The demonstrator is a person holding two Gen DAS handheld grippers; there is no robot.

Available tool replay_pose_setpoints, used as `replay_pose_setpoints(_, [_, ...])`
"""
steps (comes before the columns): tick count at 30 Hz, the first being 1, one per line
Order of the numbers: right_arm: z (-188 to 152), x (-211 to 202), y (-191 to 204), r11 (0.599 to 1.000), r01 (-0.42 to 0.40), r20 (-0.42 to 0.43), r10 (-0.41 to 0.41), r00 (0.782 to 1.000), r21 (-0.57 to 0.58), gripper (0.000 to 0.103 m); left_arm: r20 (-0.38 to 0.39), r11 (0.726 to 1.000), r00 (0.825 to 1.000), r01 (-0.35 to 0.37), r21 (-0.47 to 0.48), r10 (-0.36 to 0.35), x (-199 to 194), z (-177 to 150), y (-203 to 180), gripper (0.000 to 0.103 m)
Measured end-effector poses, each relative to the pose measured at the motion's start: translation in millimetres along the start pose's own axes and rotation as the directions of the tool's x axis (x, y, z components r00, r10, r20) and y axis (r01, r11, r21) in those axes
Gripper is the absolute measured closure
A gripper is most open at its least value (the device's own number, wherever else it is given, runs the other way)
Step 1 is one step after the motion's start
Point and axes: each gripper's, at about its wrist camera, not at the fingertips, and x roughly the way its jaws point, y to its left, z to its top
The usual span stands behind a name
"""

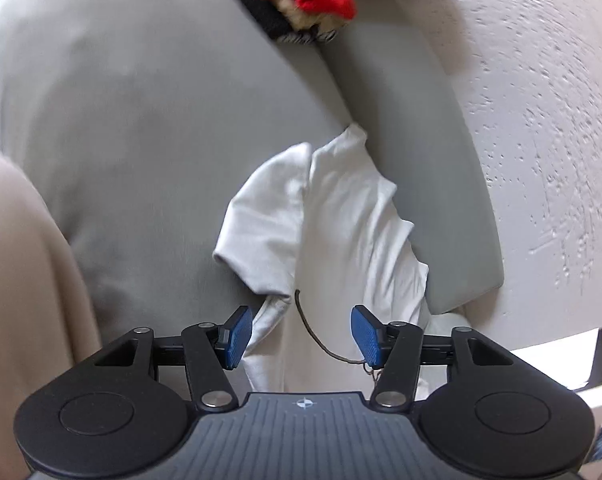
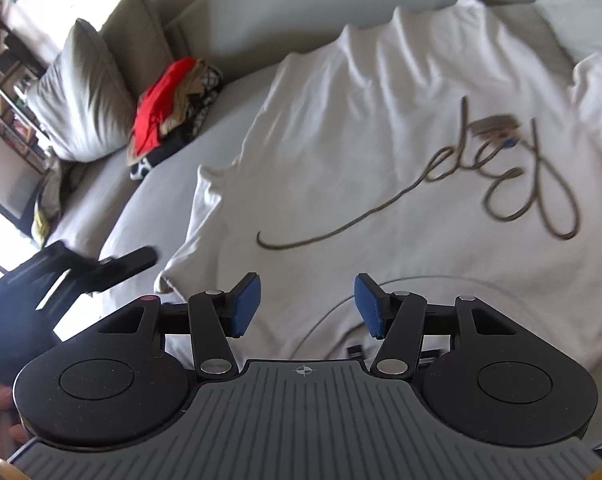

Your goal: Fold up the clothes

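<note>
Directly ahead of both wide-open, empty grippers, left (image 1: pixel 301 334) and right (image 2: pixel 307 306), lies the white shirt (image 2: pixel 381 168).

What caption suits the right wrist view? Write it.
Open right gripper above white T-shirt spread on grey sofa.

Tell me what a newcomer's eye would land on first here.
The white shirt spread across the grey sofa, a looping brown script on its front. Next, the red garment on a pile of clothes by the cushion. Both grippers, left and right, are open over the shirt.
</note>
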Motion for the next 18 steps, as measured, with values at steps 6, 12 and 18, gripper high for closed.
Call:
replay_pose_setpoints(6, [-8.1,21.3,-4.5,0.999,0.037,-0.027,-0.037,0.999,-0.002,0.047,0.044,0.988,0.995,0.089,-0.123,-0.085,25.6,16.3,18.4,0.05])
replay_pose_setpoints(12, [-9.0,22.0,-3.2,0.998,0.049,-0.035,-0.051,0.998,-0.047,0.047,0.107,0.957,0.982,0.178,-0.23,-0.157,48.0,36.5,36.3,0.05])
replay_pose_setpoints(18, [-7.2,22.2,-6.1,0.999,0.038,-0.041,-0.039,0.998,-0.035,0.047,0.118,0.96,0.989,0.121,-0.252,-0.094,55.4,52.5,41.0,0.096])
